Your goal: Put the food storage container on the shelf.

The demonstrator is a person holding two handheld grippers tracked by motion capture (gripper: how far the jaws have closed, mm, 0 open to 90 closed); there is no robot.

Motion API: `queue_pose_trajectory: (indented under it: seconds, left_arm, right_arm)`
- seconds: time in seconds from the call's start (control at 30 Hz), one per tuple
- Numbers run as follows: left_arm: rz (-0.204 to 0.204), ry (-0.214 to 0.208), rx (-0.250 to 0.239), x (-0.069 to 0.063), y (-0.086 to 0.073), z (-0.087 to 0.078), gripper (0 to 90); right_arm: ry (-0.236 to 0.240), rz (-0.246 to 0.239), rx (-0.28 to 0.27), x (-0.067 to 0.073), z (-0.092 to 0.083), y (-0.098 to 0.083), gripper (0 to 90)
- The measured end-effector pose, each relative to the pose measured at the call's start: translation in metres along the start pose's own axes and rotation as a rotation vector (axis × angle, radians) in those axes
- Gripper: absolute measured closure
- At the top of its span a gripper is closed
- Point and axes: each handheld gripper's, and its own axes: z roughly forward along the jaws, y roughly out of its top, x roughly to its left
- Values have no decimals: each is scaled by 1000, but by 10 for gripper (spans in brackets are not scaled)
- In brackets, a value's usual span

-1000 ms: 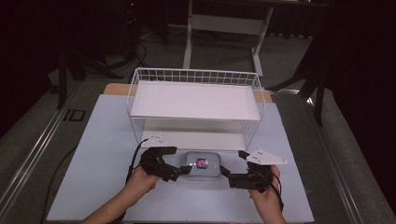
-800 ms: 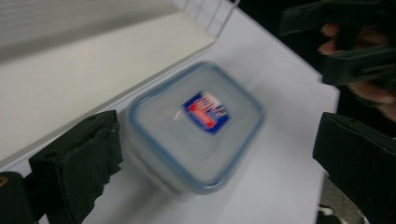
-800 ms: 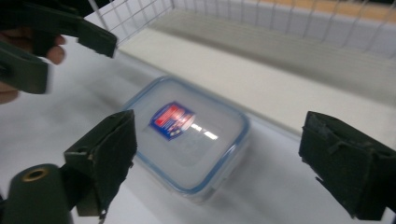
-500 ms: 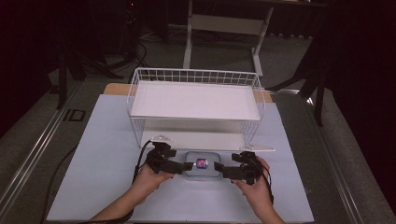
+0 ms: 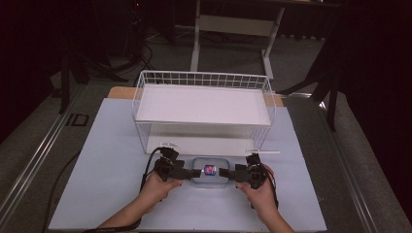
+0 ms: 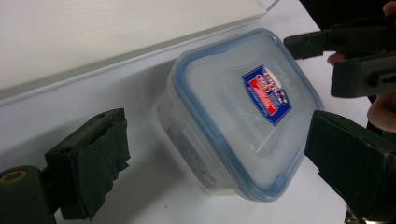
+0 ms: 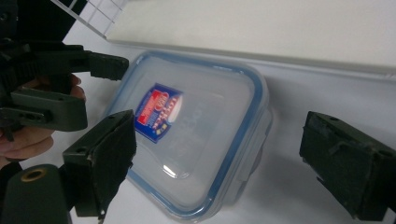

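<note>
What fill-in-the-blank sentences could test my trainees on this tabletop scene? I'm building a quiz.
1. The clear container has a lid with a ____ rim.
2. The container sits between the left gripper and the ____ gripper.
3. Behind the container stands a white wire ____.
4. Both grippers' jaws are ____.

Missing words: blue; right; rack; open

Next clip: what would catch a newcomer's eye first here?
A clear lidded container with a blue rim and a red-and-blue sticker sits on the white table at the front, flanked by the left gripper and right gripper, both open with fingers either side of it. Just behind stands a white wire rack with two shelves.
</note>
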Motion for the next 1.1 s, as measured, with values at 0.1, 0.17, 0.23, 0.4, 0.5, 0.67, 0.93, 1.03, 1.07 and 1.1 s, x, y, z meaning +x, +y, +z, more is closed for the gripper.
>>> queue_pose_trajectory:
  seconds: [0.1,0.17,0.23,0.4,0.5,0.67,0.93,1.03,1.07,1.1]
  left_arm:
    - [-30,3,18,3,-1,5,76]
    - [-42,-10,30,4,-1,8,150]
    - [-57,-17,35,4,-1,10,156]
    - [-74,-35,43,5,-2,13,218]
    - [-86,-66,56,7,-3,14,243]
    - [-82,-73,53,4,-2,13,335]
    - [-89,-44,60,-3,-2,9,391]
    - [-64,-19,62,-8,-3,7,408]
    - [-57,-9,57,-11,-3,5,419]
    - [-52,-5,51,-13,-4,4,430]
  right_arm:
    - [7,21,23,-2,4,-1,129]
    - [16,64,53,-4,10,-1,161]
    - [28,90,68,-5,12,0,176]
    - [20,103,87,-5,15,-1,236]
    - [48,145,85,-7,14,-2,309]
    - [62,174,93,-9,14,-1,345]
    - [54,160,106,-5,11,-3,353]
    - [55,145,97,-4,8,-4,376]
    - [52,132,97,-3,7,-4,381]
    - [49,124,100,-1,6,-4,386]
